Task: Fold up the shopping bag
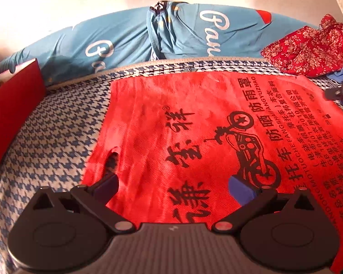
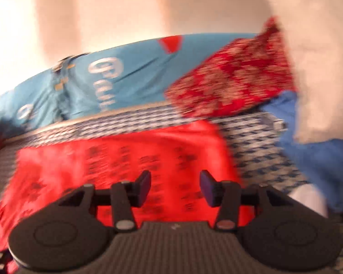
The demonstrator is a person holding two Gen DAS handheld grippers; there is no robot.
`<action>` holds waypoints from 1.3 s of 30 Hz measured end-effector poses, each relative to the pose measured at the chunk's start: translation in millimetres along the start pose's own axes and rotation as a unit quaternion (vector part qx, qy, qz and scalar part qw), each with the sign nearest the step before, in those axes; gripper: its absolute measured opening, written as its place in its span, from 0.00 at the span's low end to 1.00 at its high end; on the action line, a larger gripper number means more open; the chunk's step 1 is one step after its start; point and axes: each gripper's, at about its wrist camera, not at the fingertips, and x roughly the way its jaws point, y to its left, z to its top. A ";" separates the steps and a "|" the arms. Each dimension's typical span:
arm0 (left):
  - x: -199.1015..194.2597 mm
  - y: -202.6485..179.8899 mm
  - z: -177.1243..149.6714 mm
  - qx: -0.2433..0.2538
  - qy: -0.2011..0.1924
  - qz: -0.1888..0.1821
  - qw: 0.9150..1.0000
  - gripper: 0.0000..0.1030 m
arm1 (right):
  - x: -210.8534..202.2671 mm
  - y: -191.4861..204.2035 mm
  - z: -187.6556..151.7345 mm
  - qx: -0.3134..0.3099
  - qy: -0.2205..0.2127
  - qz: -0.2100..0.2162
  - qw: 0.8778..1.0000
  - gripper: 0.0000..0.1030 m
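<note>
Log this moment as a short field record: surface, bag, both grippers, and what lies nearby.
surface: blue-and-white houndstooth cloth
bag: red shopping bag with black print, spread flat on the cloth
left gripper: left gripper open, over the bag's near edge, not pinching it
right gripper: right gripper open, above the bag, nothing between the fingers; view blurred
behind: blue printed fabric
far right: red floral cloth
left edge: dark red box

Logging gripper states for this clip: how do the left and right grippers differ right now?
The left gripper has its jaws spread wide; the right gripper stands narrower. The left view is sharp, the right blurred. Both hang open over the red bag, gripping nothing.
</note>
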 end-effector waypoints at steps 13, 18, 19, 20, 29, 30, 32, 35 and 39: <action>34.8 36.7 54.6 -0.003 0.007 -0.006 1.000 0.91 | 52.9 57.1 3.7 -0.064 0.033 0.038 0.997 0.44; 55.0 29.9 51.0 -0.024 -0.004 -0.017 1.000 0.91 | 75.0 52.6 8.2 -0.056 0.041 0.010 0.998 0.30; 57.0 29.0 48.3 -0.026 -0.006 -0.017 0.999 0.90 | 77.0 51.4 10.8 -0.048 0.043 0.007 0.998 0.29; 58.7 27.8 47.0 -0.024 -0.005 -0.022 0.999 0.88 | 77.3 51.7 12.4 -0.045 0.043 0.008 0.998 0.22; 69.2 26.5 38.9 -0.002 0.014 -0.059 0.998 0.48 | 85.1 65.4 9.1 -0.098 0.026 0.042 0.994 0.19; 70.9 28.3 39.2 -0.010 0.017 -0.060 0.998 0.44 | 84.8 65.4 8.4 -0.099 0.024 0.043 0.994 0.19; 71.8 30.0 41.2 -0.020 0.010 -0.062 0.998 0.31 | 84.2 65.3 6.1 -0.096 0.017 0.043 0.994 0.22; 73.8 29.3 46.7 -0.038 0.005 -0.067 0.997 0.08 | 80.9 72.4 -8.7 -0.113 -0.018 0.044 0.992 0.49; 71.7 23.5 44.7 -0.029 -0.003 -0.083 0.996 0.02 | 80.0 95.4 -18.1 -0.179 0.003 0.069 0.981 1.00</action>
